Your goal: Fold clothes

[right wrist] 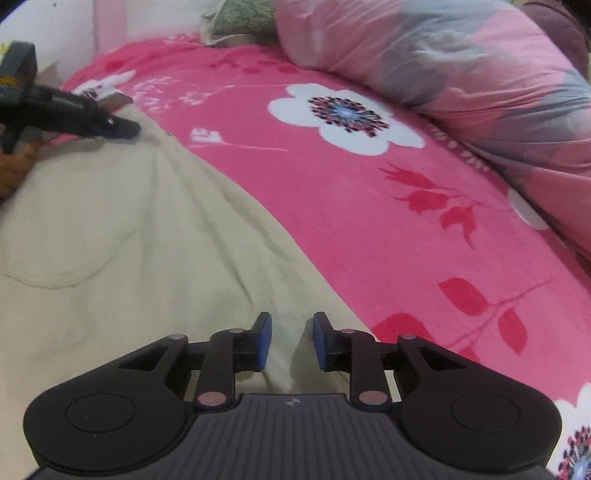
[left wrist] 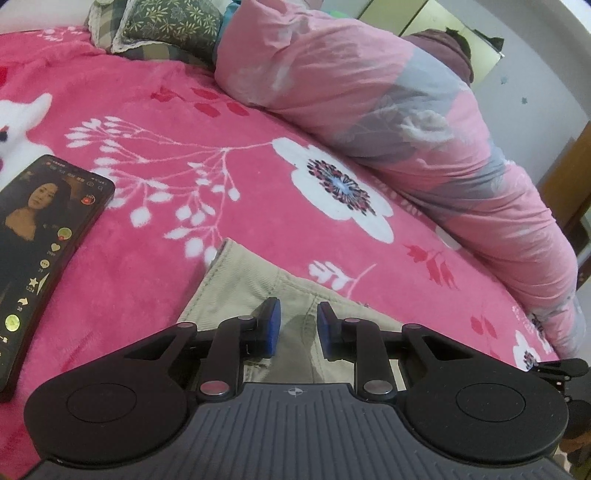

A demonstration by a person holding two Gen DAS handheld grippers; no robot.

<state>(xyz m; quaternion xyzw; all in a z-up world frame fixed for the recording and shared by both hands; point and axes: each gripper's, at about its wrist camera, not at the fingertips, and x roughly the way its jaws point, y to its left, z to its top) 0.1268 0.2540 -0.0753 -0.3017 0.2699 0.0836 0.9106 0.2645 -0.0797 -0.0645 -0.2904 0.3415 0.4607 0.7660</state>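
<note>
Left wrist view: my left hand-held gripper [left wrist: 298, 326] sits at lower centre of the frame, its blue pads [left wrist: 274, 325] set a little apart, with nothing pinched between them. Beneath and just beyond the pads lies the beige garment [left wrist: 258, 280], a corduroy-like cloth whose stitched corner points toward the middle of the frame. It rests flat on the pink floral blanket [left wrist: 166, 122] that covers the bed. At the left edge, a phone [left wrist: 40, 236] lies face up on the blanket with its screen lit, well apart from the garment. A rolled pink and grey quilt [left wrist: 406, 110] runs from top centre down the right side. A green patterned pillow [left wrist: 166, 26] sits at the upper left, beside the quilt.

Right wrist view: my right hand-held gripper [right wrist: 291, 341] occupies lower centre, pads likewise parted and gripping nothing, poised over the right edge of the same beige garment [right wrist: 110, 229], which fills the left half of the frame. A curved pocket seam shows at the left. At upper left, slightly blurred, my left hand-held gripper [right wrist: 122, 129] seems to touch the garment's far corner.
</note>
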